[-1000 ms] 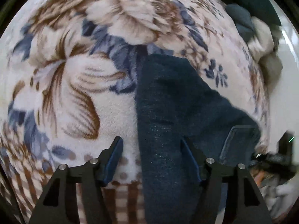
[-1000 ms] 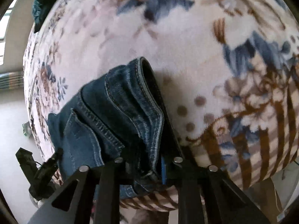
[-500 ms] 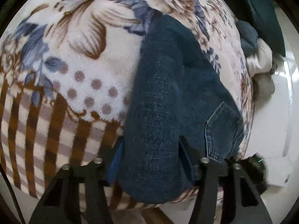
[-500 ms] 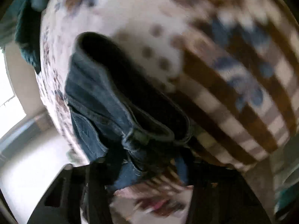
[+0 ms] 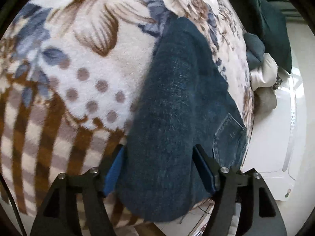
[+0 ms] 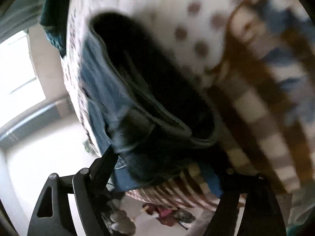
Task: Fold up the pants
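Observation:
Dark blue jeans (image 5: pixel 177 102) lie folded lengthwise on a floral blanket (image 5: pixel 82 63), with a back pocket (image 5: pixel 228 135) at the right near the bed's edge. My left gripper (image 5: pixel 157 169) is open, its fingers either side of the near end of the jeans. In the blurred right wrist view, the waistband of the jeans (image 6: pixel 137 106) lies close ahead. My right gripper (image 6: pixel 163 167) is open around that bunched waistband, with the left finger (image 6: pixel 104 163) clear of the cloth.
A pile of dark green and grey clothes (image 5: pixel 261 45) sits at the far right edge of the bed. White floor (image 5: pixel 275 137) lies beyond the bed's edge. A bright window (image 6: pixel 17 68) and floor clutter (image 6: pixel 167 214) show in the right wrist view.
My right gripper has opened and let go of the waistband while swinging over the bed's edge. My left gripper pulled back along the jeans toward the near edge and stayed open.

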`<move>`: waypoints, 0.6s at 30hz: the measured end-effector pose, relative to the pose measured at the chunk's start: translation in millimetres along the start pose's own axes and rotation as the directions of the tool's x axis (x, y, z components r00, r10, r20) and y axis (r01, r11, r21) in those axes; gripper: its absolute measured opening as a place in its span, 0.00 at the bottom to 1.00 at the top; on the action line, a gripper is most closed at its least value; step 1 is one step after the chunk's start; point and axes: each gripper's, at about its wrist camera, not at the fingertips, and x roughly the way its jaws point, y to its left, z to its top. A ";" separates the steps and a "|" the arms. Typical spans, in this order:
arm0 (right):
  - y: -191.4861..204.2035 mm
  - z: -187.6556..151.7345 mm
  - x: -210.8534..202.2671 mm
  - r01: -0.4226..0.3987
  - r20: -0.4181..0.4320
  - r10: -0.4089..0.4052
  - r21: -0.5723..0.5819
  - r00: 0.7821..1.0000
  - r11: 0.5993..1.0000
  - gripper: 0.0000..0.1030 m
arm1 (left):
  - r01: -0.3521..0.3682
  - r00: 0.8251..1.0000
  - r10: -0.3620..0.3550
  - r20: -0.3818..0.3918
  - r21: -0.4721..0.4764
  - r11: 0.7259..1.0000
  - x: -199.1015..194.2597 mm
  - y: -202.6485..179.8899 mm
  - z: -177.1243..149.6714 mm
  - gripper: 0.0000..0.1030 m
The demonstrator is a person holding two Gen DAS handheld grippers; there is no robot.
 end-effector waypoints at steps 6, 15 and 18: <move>36.5 12.7 32.0 0.000 0.049 0.002 -0.038 0.999 0.999 0.86 | 0.026 0.999 -0.026 0.021 0.013 1.000 15.7 -6.2 10.1 0.69; 102.7 -3.1 18.1 -0.001 0.149 0.014 -0.089 0.989 0.996 0.40 | 0.034 0.994 -0.042 0.097 0.084 0.996 -26.9 -28.3 -3.2 0.36; 140.4 -4.9 14.8 -0.016 0.156 0.036 -0.128 0.987 0.992 0.39 | 0.065 0.989 -0.076 0.127 0.088 0.994 -52.2 -43.1 1.2 0.35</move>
